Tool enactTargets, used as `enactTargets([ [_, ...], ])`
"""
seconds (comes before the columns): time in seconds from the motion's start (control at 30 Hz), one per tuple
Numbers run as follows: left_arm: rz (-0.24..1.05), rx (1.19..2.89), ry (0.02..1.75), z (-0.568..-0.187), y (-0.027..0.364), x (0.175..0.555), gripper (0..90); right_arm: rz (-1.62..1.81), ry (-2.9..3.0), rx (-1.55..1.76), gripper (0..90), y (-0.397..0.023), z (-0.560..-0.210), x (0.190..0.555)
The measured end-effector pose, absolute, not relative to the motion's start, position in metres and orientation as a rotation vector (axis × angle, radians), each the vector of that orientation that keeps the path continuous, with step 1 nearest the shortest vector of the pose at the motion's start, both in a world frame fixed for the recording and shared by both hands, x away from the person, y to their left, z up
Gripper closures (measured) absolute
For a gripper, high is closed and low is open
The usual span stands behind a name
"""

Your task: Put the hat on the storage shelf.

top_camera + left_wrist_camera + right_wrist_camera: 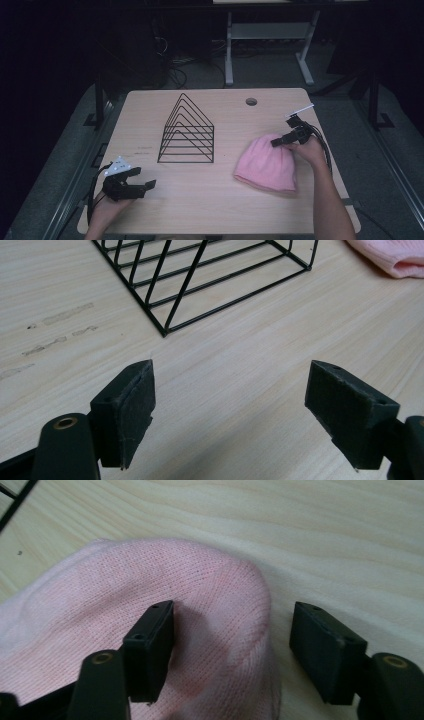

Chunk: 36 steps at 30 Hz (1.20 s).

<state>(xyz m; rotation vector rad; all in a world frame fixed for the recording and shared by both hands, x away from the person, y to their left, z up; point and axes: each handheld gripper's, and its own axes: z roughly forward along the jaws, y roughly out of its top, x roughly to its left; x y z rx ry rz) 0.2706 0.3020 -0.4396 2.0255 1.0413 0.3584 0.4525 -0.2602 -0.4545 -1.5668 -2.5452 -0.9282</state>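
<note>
My right gripper [232, 650] straddles the pink beanie's [267, 162] edge, jaws apart, nothing grasped yet; my left gripper [230, 417] waits open beside the wire rack [187, 132].

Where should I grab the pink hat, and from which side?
Probably the rounded crown edge of the hat, coming down from above on its right. The hat lies flat and limp on the table, so only a pinched fold gives purchase. The right gripper is open there, one jaw over the knit, the other over bare wood.
</note>
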Motion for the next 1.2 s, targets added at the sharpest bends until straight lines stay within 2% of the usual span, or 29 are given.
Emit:
enactTargets([
  [0.13,0.356,2.02,1.051,-0.44,0.303,0.271,20.0,-0.969,-2.501,-1.562,39.8,-0.263,-0.456,0.452],
  [0.37,0.359,2.02,1.05,-0.44,0.303,0.27,20.2,-0.975,-2.5,-1.522,55.3,-0.26,-0.457,0.451],
  [0.53,0.356,2.014,1.054,-0.44,0.302,0.27,20.3,-1.036,-2.472,-1.516,74.3,-0.263,-0.457,0.446],
  [0.57,0.356,2.015,1.054,-0.44,0.301,0.27,20.3,-1.058,-2.467,-1.51,75.7,-0.264,-0.456,0.445],
  [0.8,0.356,2.024,1.059,-0.441,0.3,0.269,20.4,-1.143,-2.471,-1.479,78.0,-0.266,-0.447,0.437],
  [1.2,0.359,2.011,1.069,-0.441,0.302,0.269,20.4,-1.293,-2.508,-1.402,78.5,-0.266,-0.41,0.417],
])
